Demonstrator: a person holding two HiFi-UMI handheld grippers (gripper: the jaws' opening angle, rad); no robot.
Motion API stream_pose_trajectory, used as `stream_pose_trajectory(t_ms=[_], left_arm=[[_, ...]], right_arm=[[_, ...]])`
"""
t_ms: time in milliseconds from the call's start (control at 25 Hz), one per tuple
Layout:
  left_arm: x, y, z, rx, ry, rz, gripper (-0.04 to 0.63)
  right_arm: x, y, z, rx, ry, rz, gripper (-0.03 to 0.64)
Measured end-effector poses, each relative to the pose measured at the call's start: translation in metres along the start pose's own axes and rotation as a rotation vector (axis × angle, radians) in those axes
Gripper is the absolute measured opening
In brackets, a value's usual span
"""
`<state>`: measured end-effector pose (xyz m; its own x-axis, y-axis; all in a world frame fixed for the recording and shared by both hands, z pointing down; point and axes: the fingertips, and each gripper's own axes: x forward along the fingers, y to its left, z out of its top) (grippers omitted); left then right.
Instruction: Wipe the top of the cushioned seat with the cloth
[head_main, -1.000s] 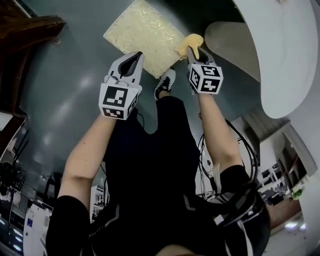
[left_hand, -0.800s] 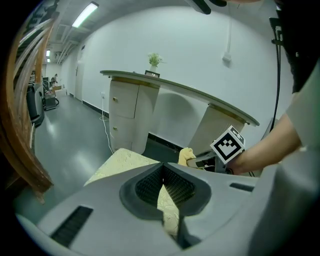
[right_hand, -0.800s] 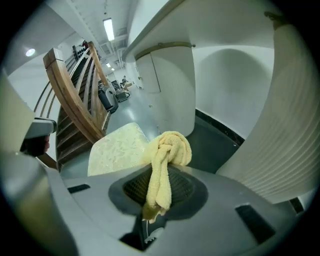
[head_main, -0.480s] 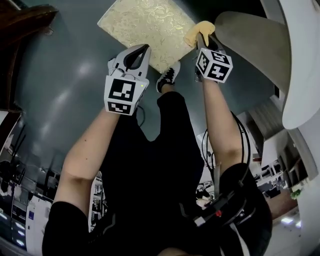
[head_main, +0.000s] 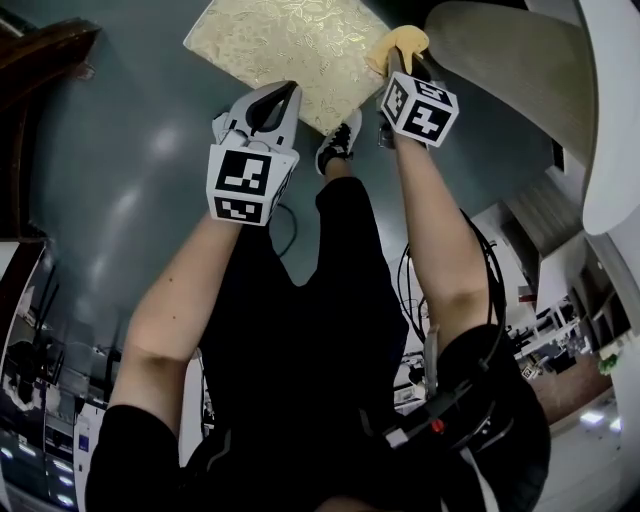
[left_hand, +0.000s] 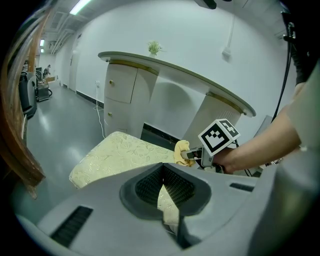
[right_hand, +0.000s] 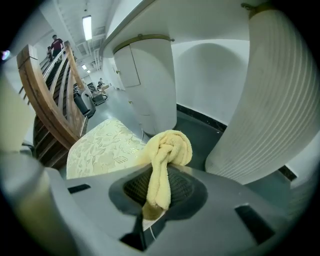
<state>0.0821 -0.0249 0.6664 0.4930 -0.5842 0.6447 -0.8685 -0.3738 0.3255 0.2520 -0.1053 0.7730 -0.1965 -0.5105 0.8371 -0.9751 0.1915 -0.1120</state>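
Right gripper view: cloth (right_hand: 167, 150) between jaws

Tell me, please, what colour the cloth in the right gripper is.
Pale yellow cloth, clearest in the right gripper view.

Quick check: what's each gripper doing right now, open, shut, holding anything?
Left gripper: shut, nothing between its jaws.
Right gripper: shut on the yellow cloth.

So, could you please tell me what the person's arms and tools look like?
The left tool and right tool are light grey with dark ribbed pads; each carries a white cube of black square markers. The arms are bare below short black sleeves. Black cables hang by the right arm.
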Motion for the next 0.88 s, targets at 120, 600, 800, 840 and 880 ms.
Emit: stream_pose_trajectory(t_ms=[120,600,800,840,880], left_arm=[[-0.007,-0.001,-0.004,0.021,0.007,-0.02,0.002],[-0.042,0.027,-0.02,0.11,0.055,-0.034,0.003],[-0.055,0.025,-0.016,0.112,0.028,-0.076,0.002],[-0.057,0.025,-0.017,0.116,0.028,-0.079,0.002],[-0.06,0.025,-0.017,0.117,0.029,-0.081,0.002]], right_arm=[[-0.006,0.004,-0.007,0.025,0.001,-0.019,0.057],[-0.039,0.056,-0.069,0.064,0.044,-0.09,0.056],[-0.05,0.07,-0.093,0.133,0.073,-0.1,0.057],[-0.052,0.073,-0.097,0.142,0.083,-0.103,0.057],[-0.053,0.078,-0.101,0.148,0.093,-0.105,0.057]])
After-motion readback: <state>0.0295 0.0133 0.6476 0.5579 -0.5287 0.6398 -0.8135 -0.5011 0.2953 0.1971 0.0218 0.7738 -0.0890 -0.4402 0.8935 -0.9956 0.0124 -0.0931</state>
